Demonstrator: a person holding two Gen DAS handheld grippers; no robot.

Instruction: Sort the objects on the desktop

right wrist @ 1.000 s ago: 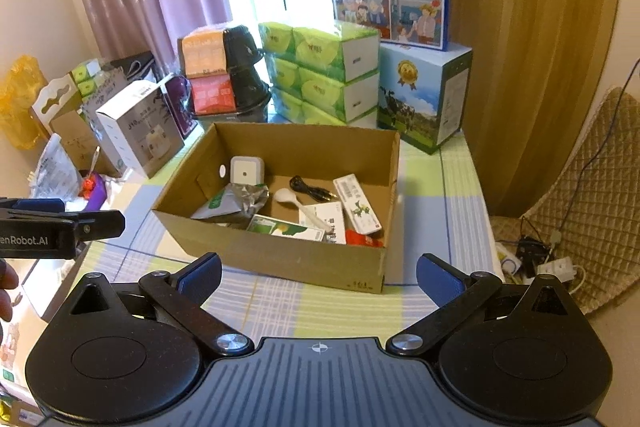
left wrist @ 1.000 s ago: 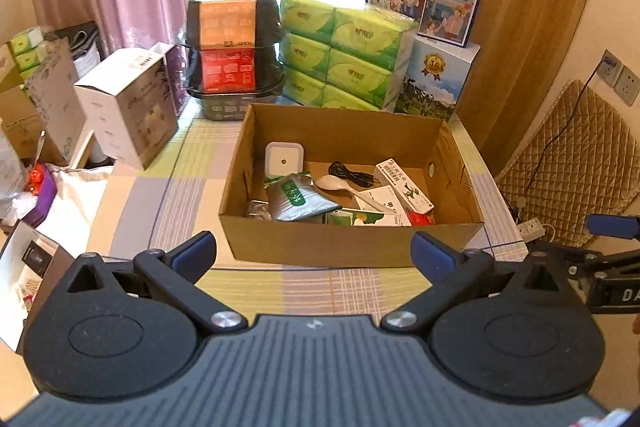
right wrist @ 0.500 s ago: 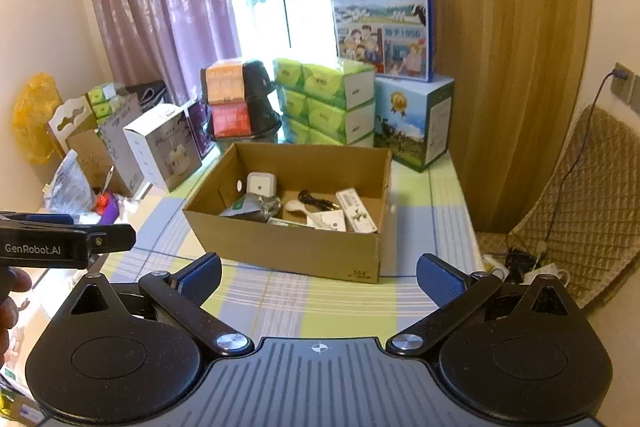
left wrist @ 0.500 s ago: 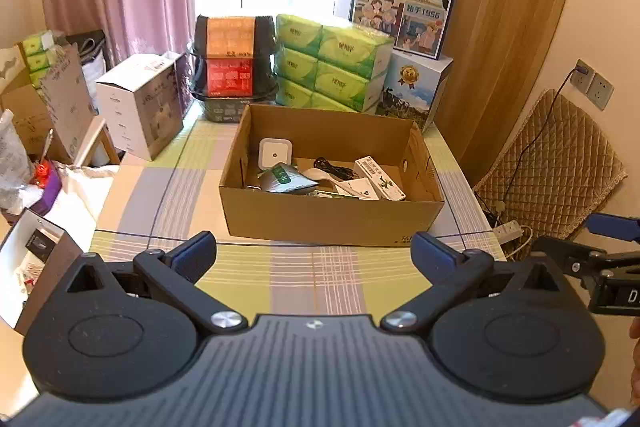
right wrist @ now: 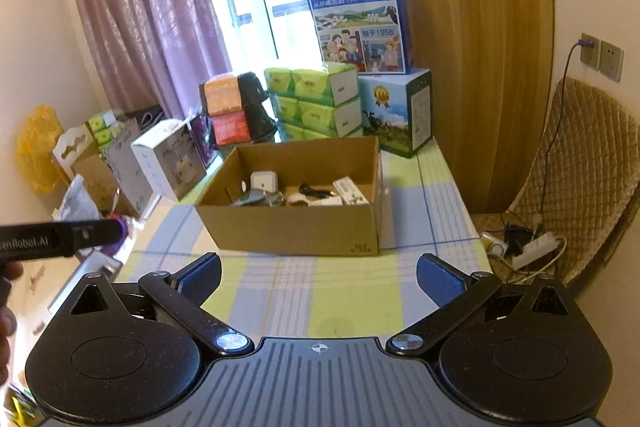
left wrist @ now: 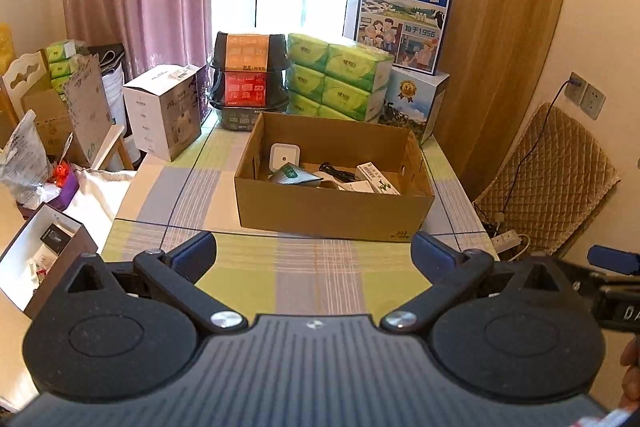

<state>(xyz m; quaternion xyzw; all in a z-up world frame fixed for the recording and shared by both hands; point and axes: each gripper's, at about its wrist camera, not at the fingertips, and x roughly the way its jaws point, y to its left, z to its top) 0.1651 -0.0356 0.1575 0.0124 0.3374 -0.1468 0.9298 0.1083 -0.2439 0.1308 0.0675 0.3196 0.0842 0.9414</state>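
Note:
An open cardboard box point(left wrist: 332, 211) point(right wrist: 296, 231) stands in the middle of the checked table point(left wrist: 312, 275) point(right wrist: 320, 291). Inside lie a white square device point(left wrist: 284, 155) point(right wrist: 263, 182), a grey-green pouch point(left wrist: 294, 175), a black cable point(left wrist: 336, 171) point(right wrist: 316, 191), a white spoon and small white cartons point(left wrist: 376, 177) point(right wrist: 348, 189). My left gripper point(left wrist: 314, 253) is open and empty, well back from the box over the table's near edge. My right gripper point(right wrist: 319, 273) is likewise open and empty, short of the box. Each gripper shows at the edge of the other's view.
Behind the box stand green tissue packs point(left wrist: 340, 79) point(right wrist: 316, 99), blue milk cartons point(left wrist: 404, 19) point(right wrist: 356, 19), a black-and-orange basket stack point(left wrist: 250, 75) and a white appliance box point(left wrist: 164, 111) point(right wrist: 168, 157). Clutter and an open box point(left wrist: 44, 259) lie left; a quilted chair point(left wrist: 548, 179) point(right wrist: 580, 167) stands right.
Both grippers have pulled back and up from the box, which now looks smaller and farther away. Both stay open. The objects in the box have not moved.

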